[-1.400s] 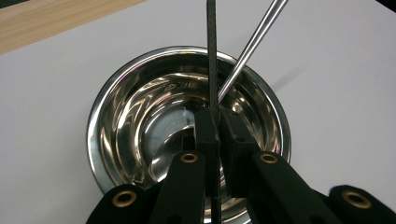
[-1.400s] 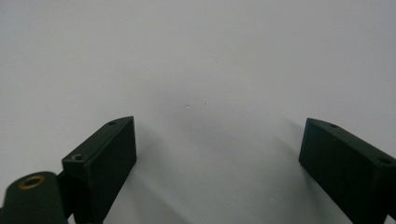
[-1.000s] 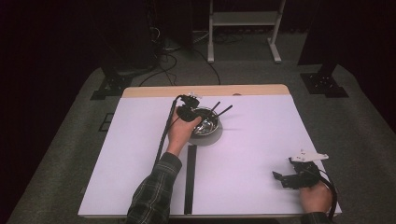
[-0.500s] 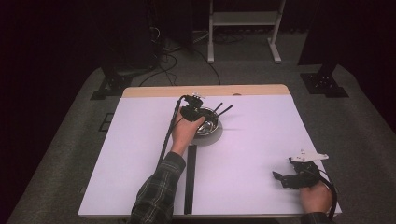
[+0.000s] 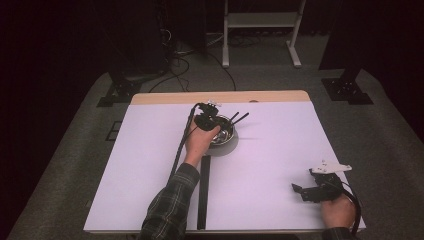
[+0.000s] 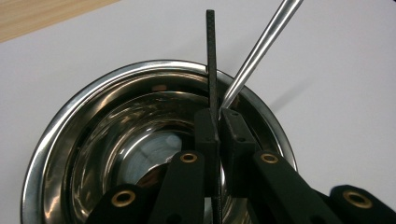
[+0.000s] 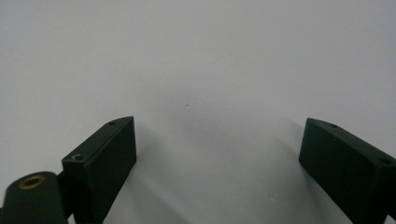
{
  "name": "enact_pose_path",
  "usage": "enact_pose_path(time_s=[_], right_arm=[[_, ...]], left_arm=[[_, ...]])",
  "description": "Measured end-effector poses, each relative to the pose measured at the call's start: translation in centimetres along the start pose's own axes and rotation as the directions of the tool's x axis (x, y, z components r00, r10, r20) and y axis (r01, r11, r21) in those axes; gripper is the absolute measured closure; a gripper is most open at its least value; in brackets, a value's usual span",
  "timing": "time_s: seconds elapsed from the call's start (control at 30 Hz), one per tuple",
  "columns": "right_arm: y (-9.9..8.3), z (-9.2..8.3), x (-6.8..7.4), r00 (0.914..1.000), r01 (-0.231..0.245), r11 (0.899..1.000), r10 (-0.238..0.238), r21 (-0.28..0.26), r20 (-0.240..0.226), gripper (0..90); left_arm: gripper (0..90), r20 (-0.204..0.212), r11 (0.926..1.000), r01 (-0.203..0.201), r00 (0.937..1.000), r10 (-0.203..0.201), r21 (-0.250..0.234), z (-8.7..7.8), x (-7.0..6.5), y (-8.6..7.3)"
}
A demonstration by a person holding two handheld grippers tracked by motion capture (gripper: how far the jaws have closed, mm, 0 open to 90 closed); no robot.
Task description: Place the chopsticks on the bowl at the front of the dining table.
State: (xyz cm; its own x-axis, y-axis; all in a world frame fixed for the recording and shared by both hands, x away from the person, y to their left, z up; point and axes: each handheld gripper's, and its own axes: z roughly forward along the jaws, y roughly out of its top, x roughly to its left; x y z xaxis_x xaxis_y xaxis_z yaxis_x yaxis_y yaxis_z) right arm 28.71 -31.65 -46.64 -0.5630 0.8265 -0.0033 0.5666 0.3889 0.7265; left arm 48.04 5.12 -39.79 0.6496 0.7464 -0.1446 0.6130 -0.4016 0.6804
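Left gripper (image 6: 218,122) clamps black rod (image 6: 211,56) and metal handle (image 6: 261,46) over steel bowl (image 5: 226,134), shifted slightly toward 1 o'clock. Right gripper (image 7: 217,154) wide open, empty, unmoved.

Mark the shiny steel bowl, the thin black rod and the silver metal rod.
Shiny steel bowl (image 6: 51,144), left gripper view, left rim.
Thin black rod (image 6: 211,51), left gripper view, upper shaft.
Silver metal rod (image 6: 261,44), left gripper view, mid shaft.

Lab – dark (cabled (image 5: 175,67)) floor.

High overhead; tongs-mounted closeups (shared table (image 5: 280,165))
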Motion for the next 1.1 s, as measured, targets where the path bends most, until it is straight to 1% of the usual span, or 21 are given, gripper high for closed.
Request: enact_pose_path(time_s=[0.17, 0.23, 0.33, 0.4, 0.47, 0.6, 0.63, 0.7, 0.73, 0.8, 1.0, 1.1], right_arm=[[0.0, 0.0, 0.0, 1.0000, 0.000, 1.000, 0.000, 0.000, 0.000, 9.4], [0.0, 0.0, 0.0, 1.0000, 0.000, 1.000, 0.000, 0.000, 0.000, 9.4], [0.0, 0.0, 0.0, 1.0000, 0.000, 1.000, 0.000, 0.000, 0.000, 9.4], [0.0, 0.0, 0.0, 1.0000, 0.000, 1.000, 0.000, 0.000, 0.000, 9.4], [0.0, 0.0, 0.0, 1.0000, 0.000, 1.000, 0.000, 0.000, 0.000, 9.4], [0.0, 0.0, 0.0, 1.0000, 0.000, 1.000, 0.000, 0.000, 0.000, 9.4], [0.0, 0.0, 0.0, 1.0000, 0.000, 1.000, 0.000, 0.000, 0.000, 9.5], [0.0, 0.0, 0.0, 1.0000, 0.000, 1.000, 0.000, 0.000, 0.000, 9.5], [0.0, 0.0, 0.0, 1.0000, 0.000, 1.000, 0.000, 0.000, 0.000, 9.5], [0.0, 0.0, 0.0, 1.0000, 0.000, 1.000, 0.000, 0.000, 0.000, 9.5], [0.0, 0.0, 0.0, 1.0000, 0.000, 1.000, 0.000, 0.000, 0.000, 9.5], [0.0, 0.0, 0.0, 1.0000, 0.000, 1.000, 0.000, 0.000, 0.001, 9.4]], left_arm=[[78.1, 0.001, 1.0000, -0.002, 1.0000, 0.002, 0.003, 0.0, 0.0, 0.0], [71.5, 0.008, 1.0000, -0.005, 1.0000, 0.005, -0.003, -0.2, 0.0, 0.0], [66.6, 0.003, 0.9999, -0.010, 0.9999, 0.011, -0.005, -0.5, 0.1, 0.1], [61.7, -0.001, 0.9998, -0.017, 0.9998, 0.017, -0.008, -0.7, 0.1, 0.0], [57.7, 0.007, 0.9997, -0.020, 0.9998, 0.020, -0.010, -1.0, 0.2, 0.0], [53.3, 0.012, 0.9993, -0.029, 0.9995, 0.030, -0.021, -1.7, 0.2, 0.0], [51.5, 0.012, 0.9992, -0.030, 0.9995, 0.031, -0.024, -1.9, 0.1, 0.0], [46.9, 0.025, 0.9990, -0.029, 0.9992, 0.030, -0.033, -2.2, 0.1, -0.1], [45.2, 0.022, 0.9988, -0.038, 0.9990, 0.039, -0.032, -2.4, 0.2, -0.2], [41.4, 0.012, 0.9985, -0.044, 0.9989, 0.045, -0.033, -2.7, 0.2, -0.3], [31.6, 0.008, 0.9960, -0.076, 0.9970, 0.076, -0.046, -4.1, 0.1, -0.6], [27.1, 0.015, 0.9947, -0.088, 0.9959, 0.089, -0.053, -5.0, 0.0, -0.7]])
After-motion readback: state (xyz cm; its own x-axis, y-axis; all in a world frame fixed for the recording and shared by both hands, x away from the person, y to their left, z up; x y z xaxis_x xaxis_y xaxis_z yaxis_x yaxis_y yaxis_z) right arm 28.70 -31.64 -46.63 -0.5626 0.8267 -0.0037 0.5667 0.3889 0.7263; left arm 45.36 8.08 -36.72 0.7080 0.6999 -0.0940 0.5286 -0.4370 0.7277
